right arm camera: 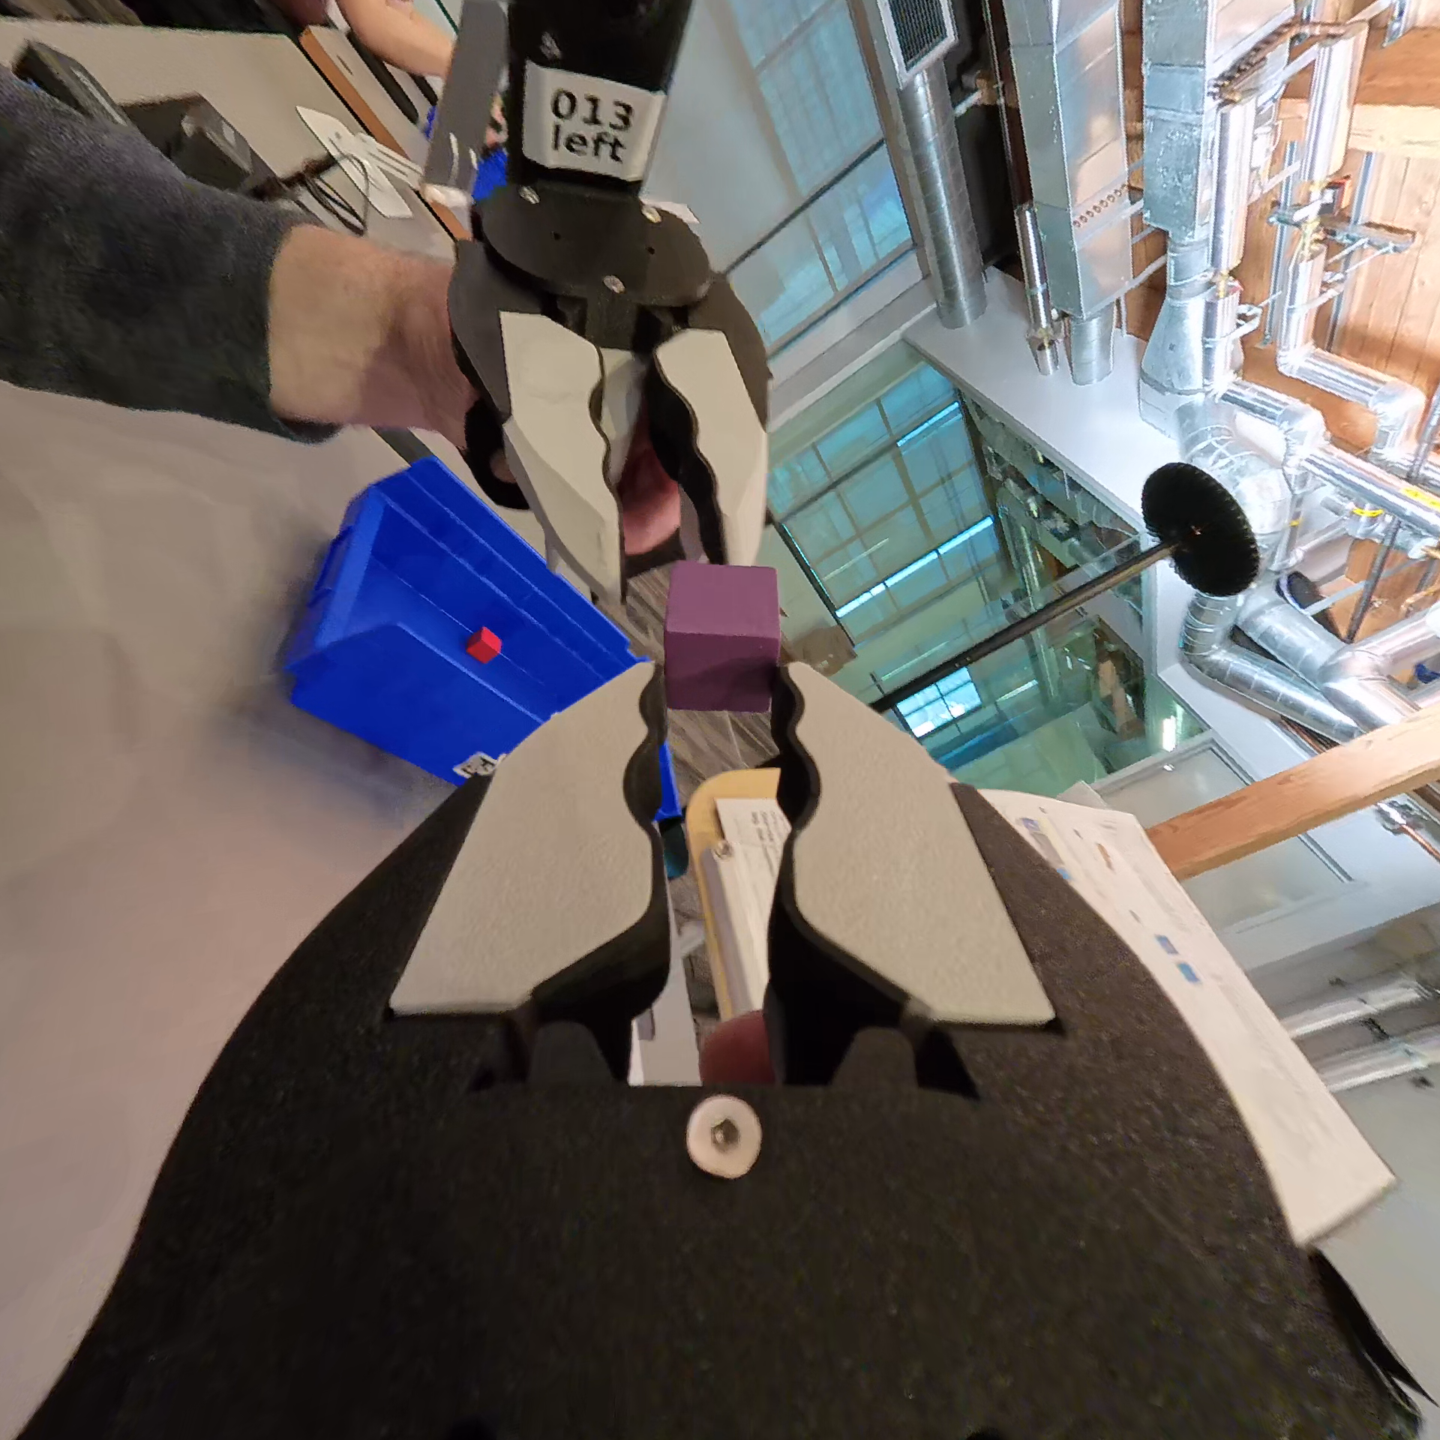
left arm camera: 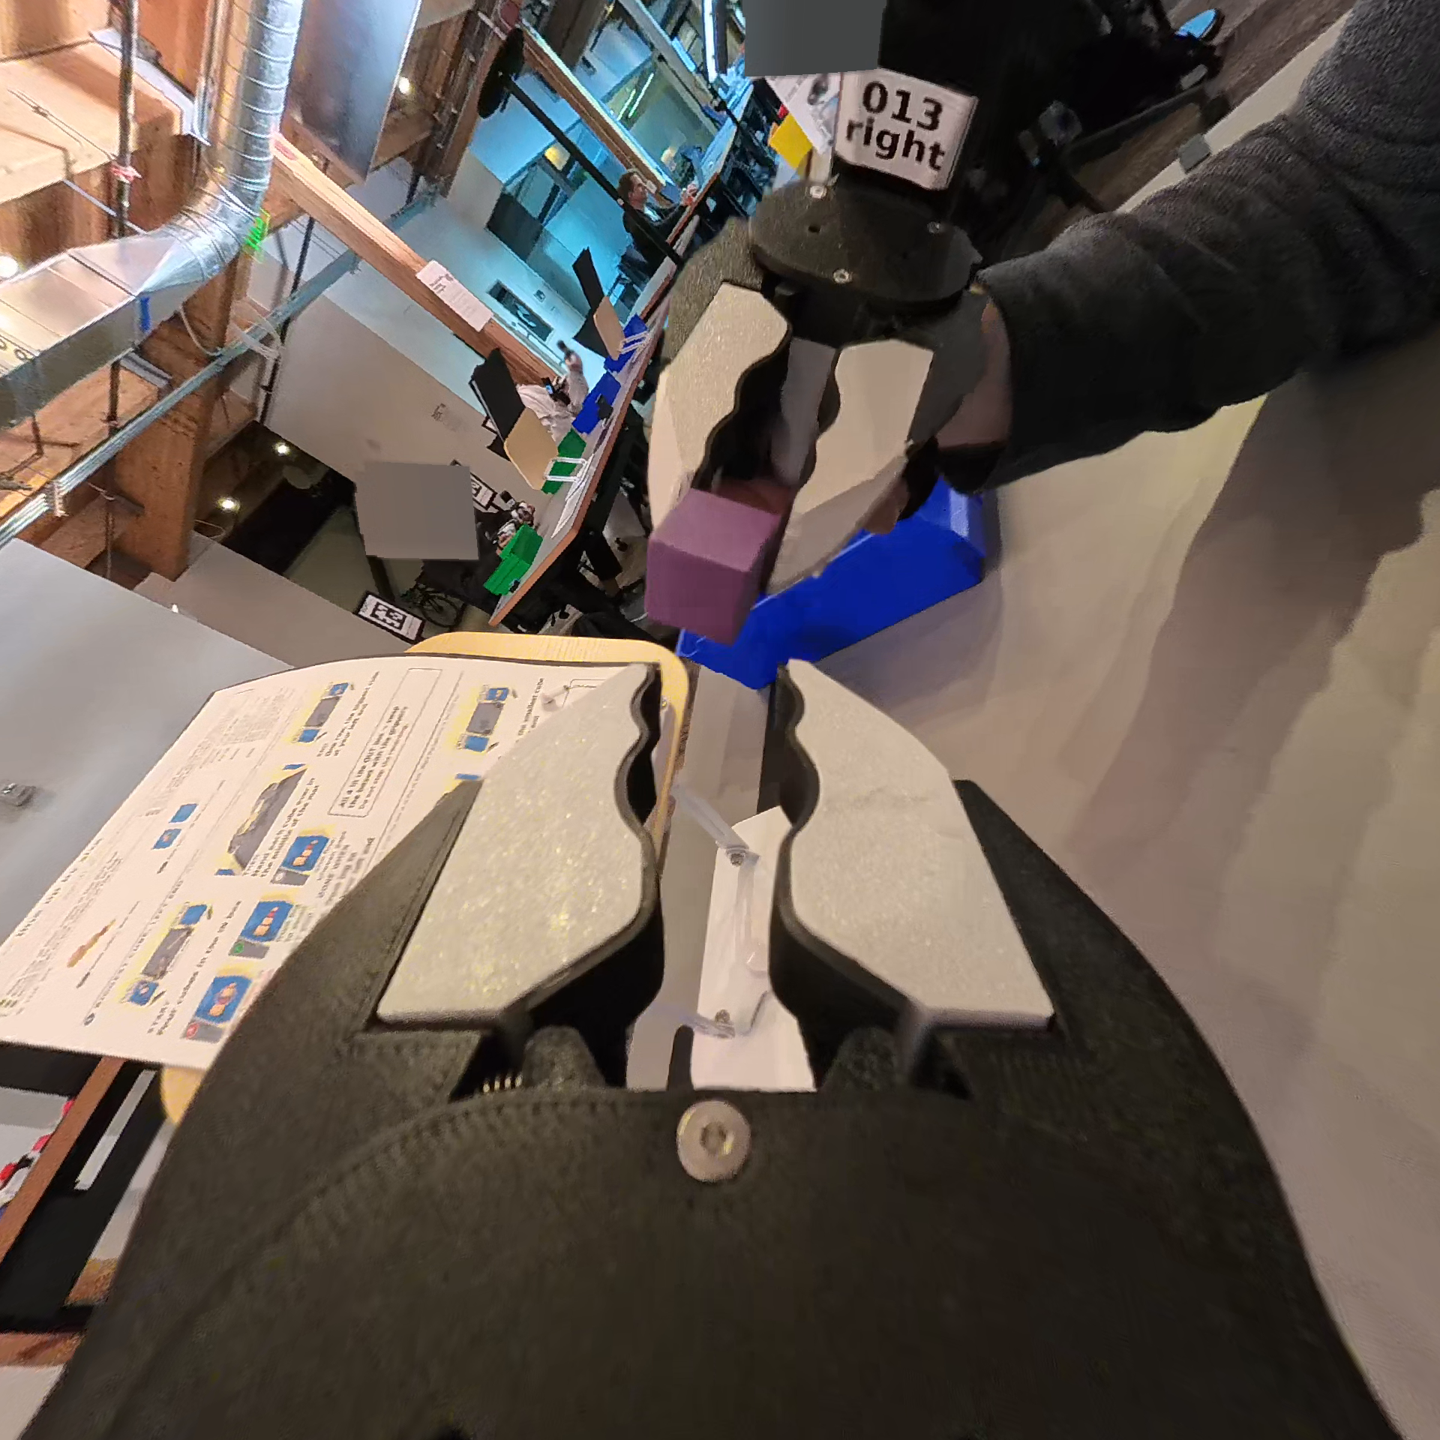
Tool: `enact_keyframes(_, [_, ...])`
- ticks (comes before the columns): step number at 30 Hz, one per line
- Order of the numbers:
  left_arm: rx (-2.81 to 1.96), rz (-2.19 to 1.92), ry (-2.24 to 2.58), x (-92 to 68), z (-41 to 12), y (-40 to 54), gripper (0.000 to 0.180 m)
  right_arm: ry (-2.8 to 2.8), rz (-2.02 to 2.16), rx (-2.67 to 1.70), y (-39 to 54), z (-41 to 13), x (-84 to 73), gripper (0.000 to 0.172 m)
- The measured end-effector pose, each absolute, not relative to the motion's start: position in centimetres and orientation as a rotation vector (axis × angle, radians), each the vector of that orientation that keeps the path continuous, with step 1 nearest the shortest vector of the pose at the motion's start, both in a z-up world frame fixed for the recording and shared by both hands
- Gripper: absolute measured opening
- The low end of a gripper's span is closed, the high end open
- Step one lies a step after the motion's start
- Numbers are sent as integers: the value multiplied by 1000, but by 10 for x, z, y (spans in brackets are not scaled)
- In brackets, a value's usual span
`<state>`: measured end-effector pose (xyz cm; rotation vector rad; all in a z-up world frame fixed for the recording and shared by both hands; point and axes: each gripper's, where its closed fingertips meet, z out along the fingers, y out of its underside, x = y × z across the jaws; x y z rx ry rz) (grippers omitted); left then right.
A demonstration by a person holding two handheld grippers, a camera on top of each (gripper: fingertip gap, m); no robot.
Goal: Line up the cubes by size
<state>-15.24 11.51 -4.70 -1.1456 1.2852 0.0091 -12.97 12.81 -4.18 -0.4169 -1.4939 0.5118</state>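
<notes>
The right gripper point(right arm camera: 718, 678) is clamped on a matte purple cube point(right arm camera: 721, 648), both grey fingertips pressed against its opposite sides, and holds it in the air out past the far edge of the grey tabletop point(right arm camera: 156, 779). The left gripper point(left arm camera: 718, 701) faces it from the opposite side with its fingers apart and nothing between them; in the right wrist view its tips hang just beyond the cube's far face, and whether they touch it cannot be told. A blue plastic bin point(right arm camera: 436, 631) lies on the table near the cube, to its left in the right wrist view, with a small red cube point(right arm camera: 484, 645) inside it. A printed instruction sheet on a pale wooden clipboard point(left arm camera: 257, 826) stands close by, at the left in the left wrist view.
</notes>
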Motion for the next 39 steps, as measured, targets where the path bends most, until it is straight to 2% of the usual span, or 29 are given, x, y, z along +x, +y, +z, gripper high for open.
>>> enact_keyframes(6, [-1149,70,1251,-166,-36,114,12,-1412,319,-553,186,-17,-68,25])
enact_keyframes(10, [-1150,104,1236,-172,-28,109,0,-1424,101,-740,249,-26,-1,25])
enact_keyframes(15, [-1174,128,1250,-167,-21,102,0,-1610,-229,-1051,324,-73,86,25])
enact_keyframes(21, [-1159,183,1269,-154,-15,95,0,-1804,-395,-1357,386,-140,154,25])
enact_keyframes(27, [-1142,180,1275,-147,-12,91,0,-2055,-457,-1597,411,-204,182,25])
enact_keyframes(39, [-1172,201,1290,-151,-20,98,0,-2347,-612,-1772,430,-271,200,26])
